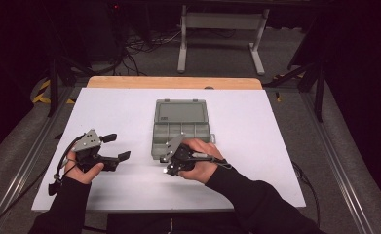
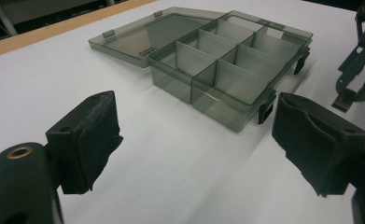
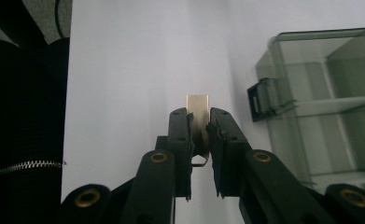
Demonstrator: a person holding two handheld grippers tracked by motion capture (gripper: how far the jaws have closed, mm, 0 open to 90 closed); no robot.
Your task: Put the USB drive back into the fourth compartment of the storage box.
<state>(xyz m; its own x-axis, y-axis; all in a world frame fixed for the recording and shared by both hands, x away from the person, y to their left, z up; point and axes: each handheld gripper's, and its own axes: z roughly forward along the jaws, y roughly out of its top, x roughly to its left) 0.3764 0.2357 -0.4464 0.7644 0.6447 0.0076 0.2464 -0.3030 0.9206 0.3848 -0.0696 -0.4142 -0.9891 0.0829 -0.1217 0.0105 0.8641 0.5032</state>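
Left hand-held gripper [image 1: 114, 146]: I see it low over the white worktop [image 1: 256, 146], left of the box, jaws spread wide, nothing between them.
Right hand-held gripper [image 3: 199, 122]: jaws pressed onto a small flat metal clip [image 3: 197, 108]; the clip's pale end sticks out past the tips.
Right hand [image 1: 203, 161]: wrapped round that hand-held gripper, just in front of the box's near edge.
Box [image 1: 182, 131]: smoky clear plastic, near the worktop's middle, lid [image 1: 180, 111] laid open flat behind it.
Compartments [image 2: 227, 58]: several, split by dividers; I see nothing in them.
Latches [image 2: 266, 108]: dark, on the box's front wall, hanging undone.
Sleeves [image 1: 249, 200]: black.
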